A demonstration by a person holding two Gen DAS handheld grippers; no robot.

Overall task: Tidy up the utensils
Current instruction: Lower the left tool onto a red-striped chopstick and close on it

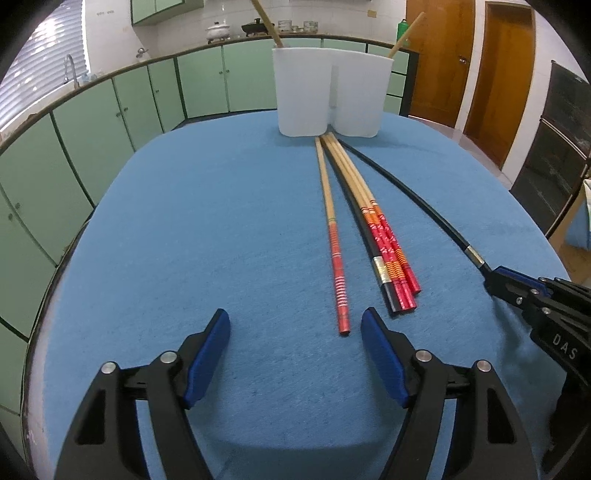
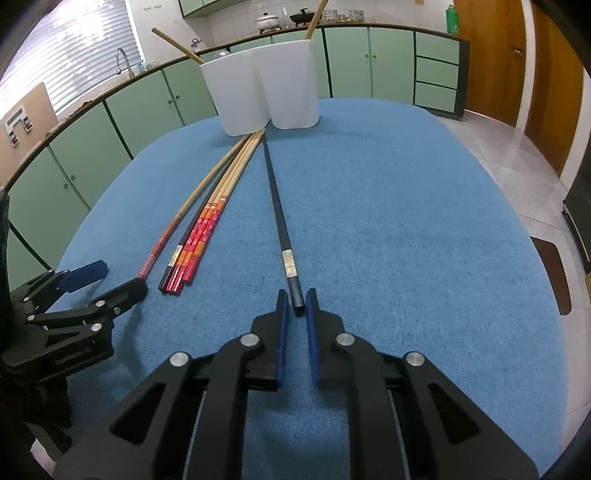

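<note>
My left gripper (image 1: 295,325) hangs over the blue tablecloth (image 1: 207,236), fingers spread wide, nothing between them. Just past my right pad, at one o'clock, lies the end of a lone red-banded chopstick (image 1: 334,251), running up toward twelve. Beside it, a bundle of red-and-orange chopsticks (image 1: 384,240) with a black one tucked in among them, all fanning out from the white two-cup holder (image 1: 328,92) at twelve o'clock. Each cup has one wooden stick (image 1: 266,22) leaning out.

Over on my right gripper (image 2: 297,304), fingers stand narrow, a slim gap either side of the blunt end of the black chopstick (image 2: 280,218). It sits between the pads, flat on the cloth, pointing straight to twelve at the holder's base. Whether the pads still touch it, I cannot tell.
</note>
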